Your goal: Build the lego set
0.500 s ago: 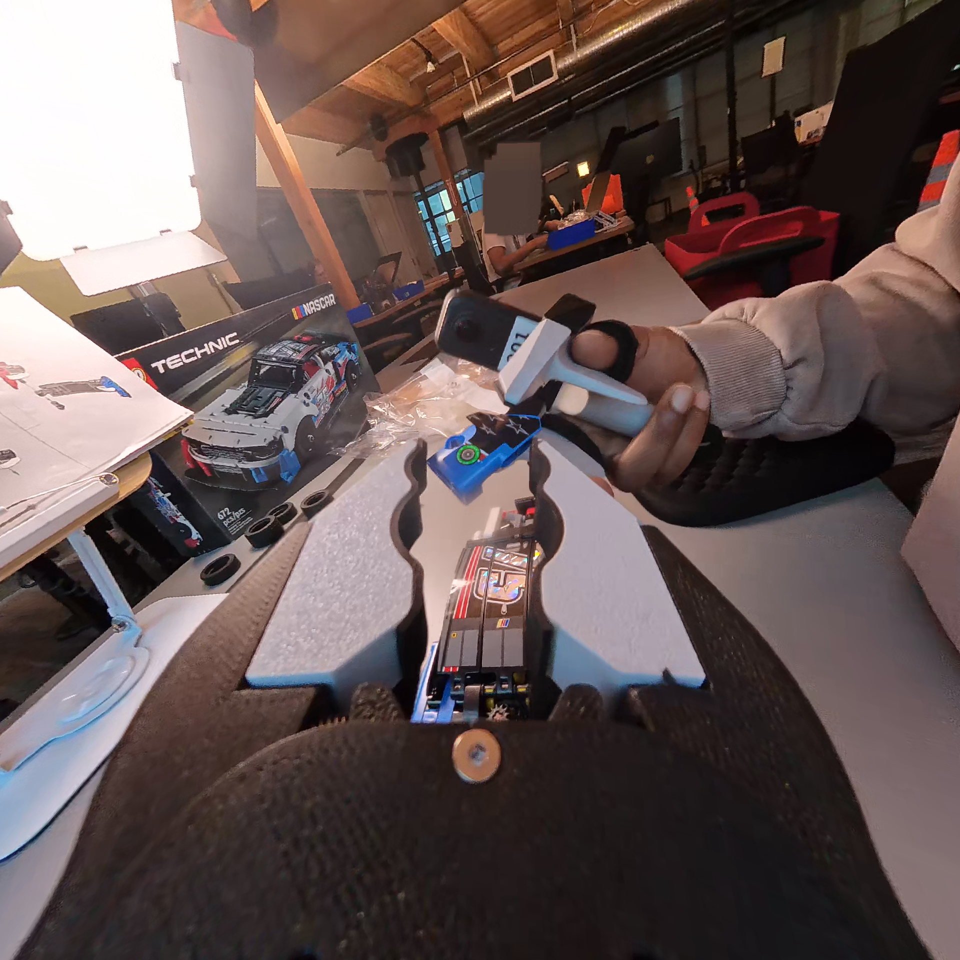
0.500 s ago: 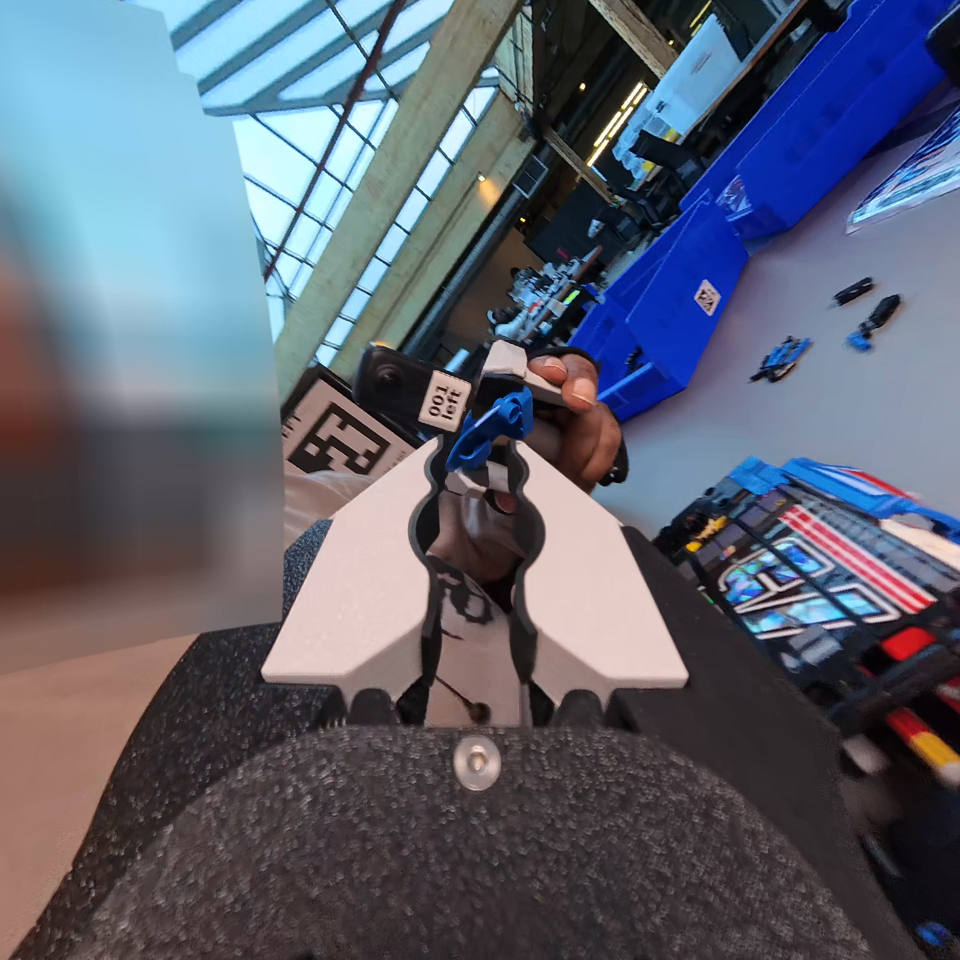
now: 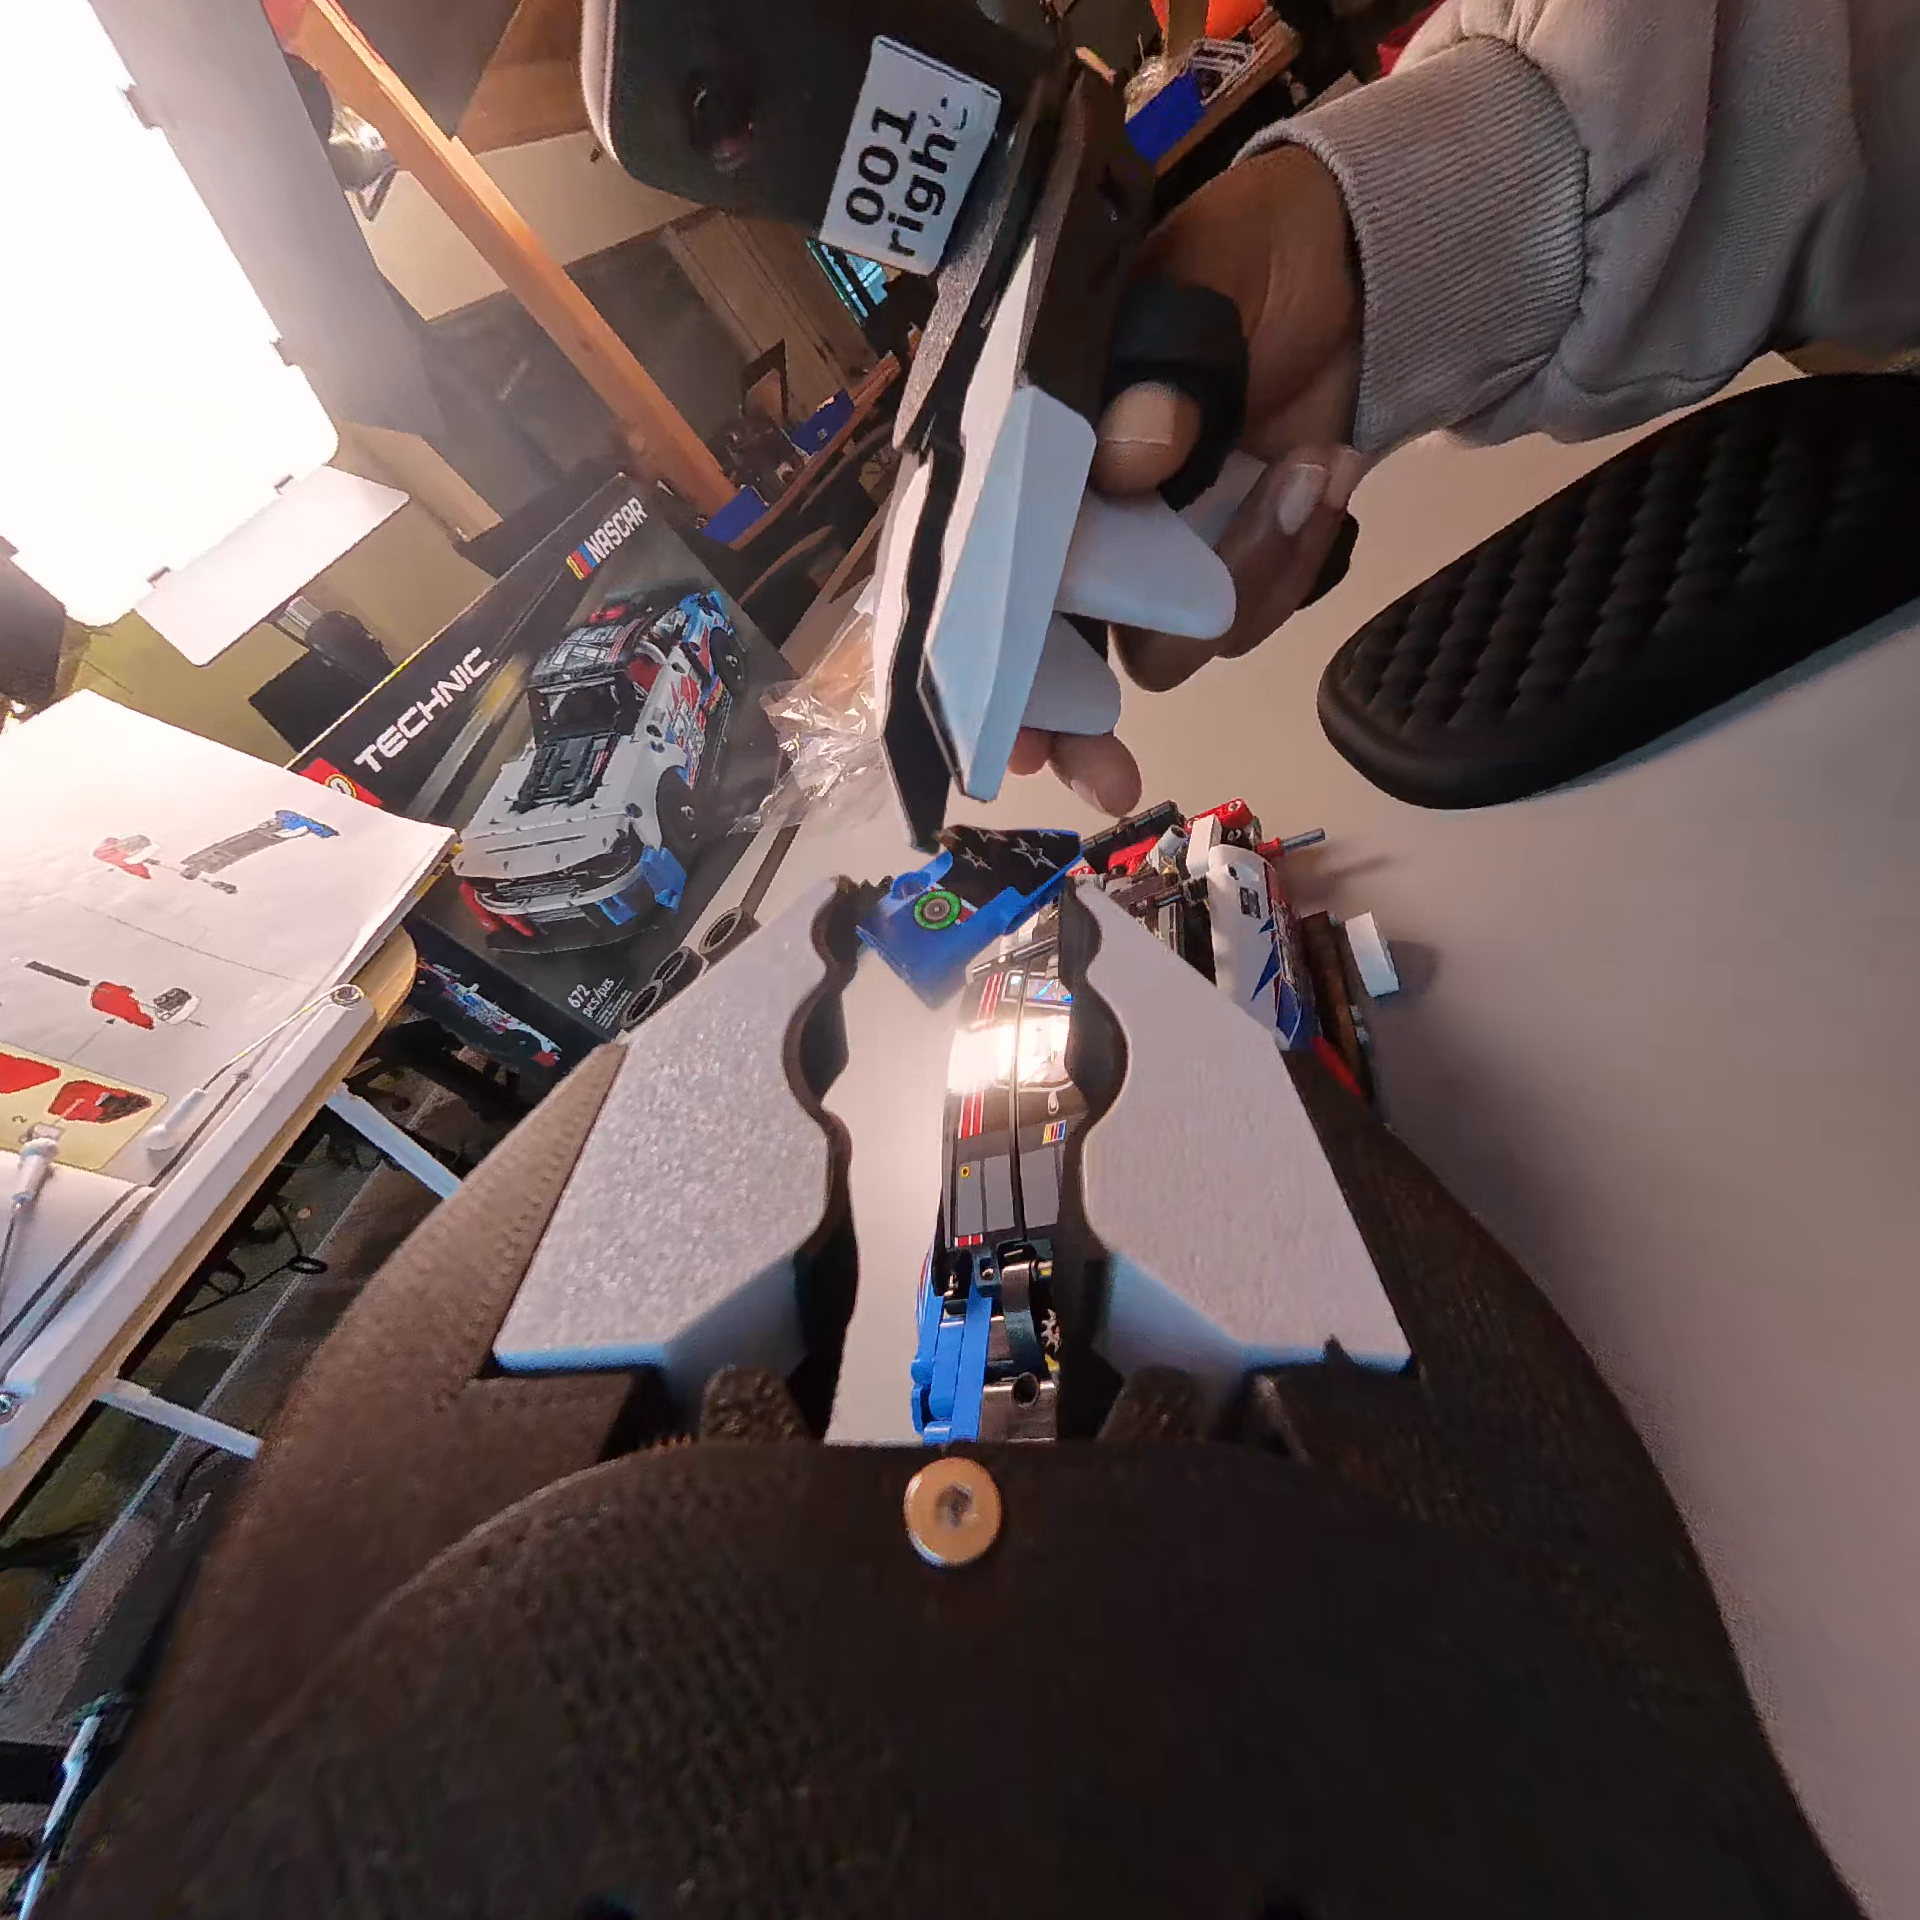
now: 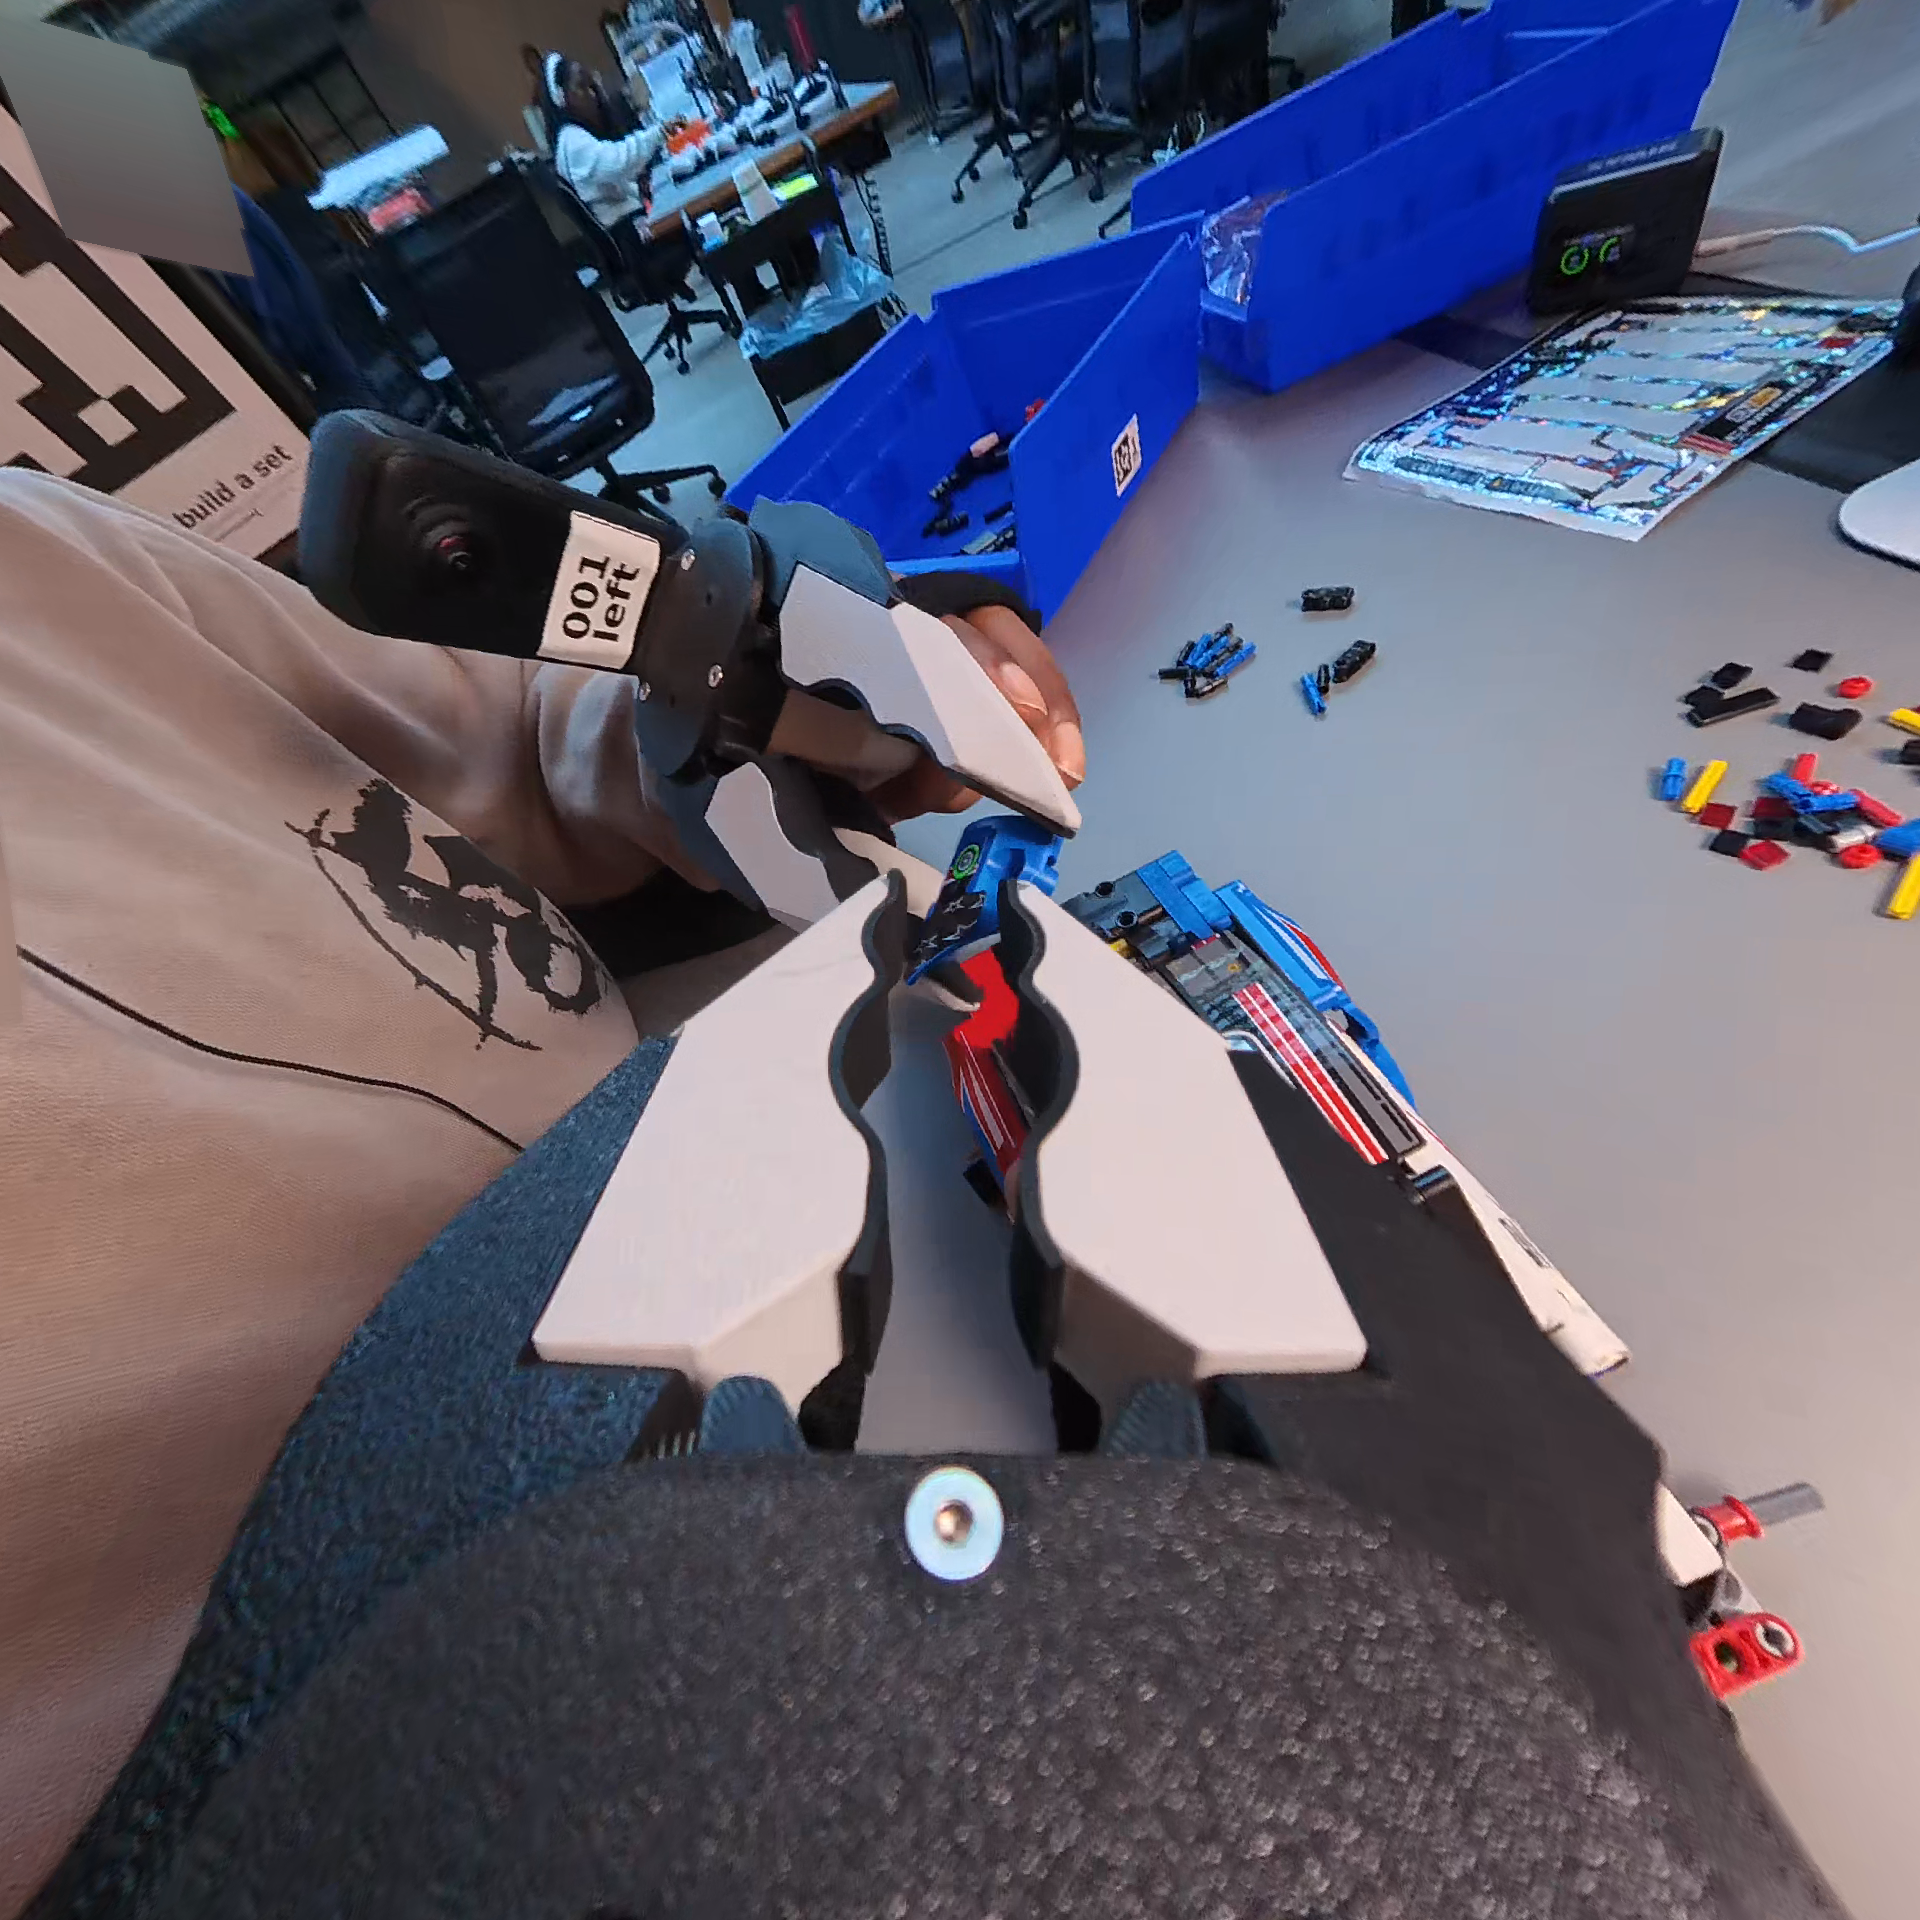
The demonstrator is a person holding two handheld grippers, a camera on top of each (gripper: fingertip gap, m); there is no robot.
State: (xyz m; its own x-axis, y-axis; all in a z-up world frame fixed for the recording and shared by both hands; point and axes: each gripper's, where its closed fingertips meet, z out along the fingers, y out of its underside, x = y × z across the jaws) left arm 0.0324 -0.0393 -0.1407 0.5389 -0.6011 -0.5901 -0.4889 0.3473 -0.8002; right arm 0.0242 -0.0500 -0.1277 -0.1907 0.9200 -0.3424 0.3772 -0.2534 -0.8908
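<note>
Left hand-held gripper (image 3: 951, 940): fingers spread, straddling the car model; its tips meet the blue panel.
Right hand-held gripper (image 4: 951, 920): fingers narrowly parted around the blue panel; whether they pinch it cannot be told.
Blue panel (image 3: 961, 914): small starred piece with a green round sticker, at the model's end.
Lego car model (image 4: 1299, 1023): partly built, lying on the grey desk (image 4: 1455, 935).
Loose pieces (image 4: 1808, 805): scattered on the desk, well apart.
Blue bins (image 4: 1049, 384): behind.
Set box (image 3: 582, 748): beside an open instruction booklet (image 3: 187, 935).
</note>
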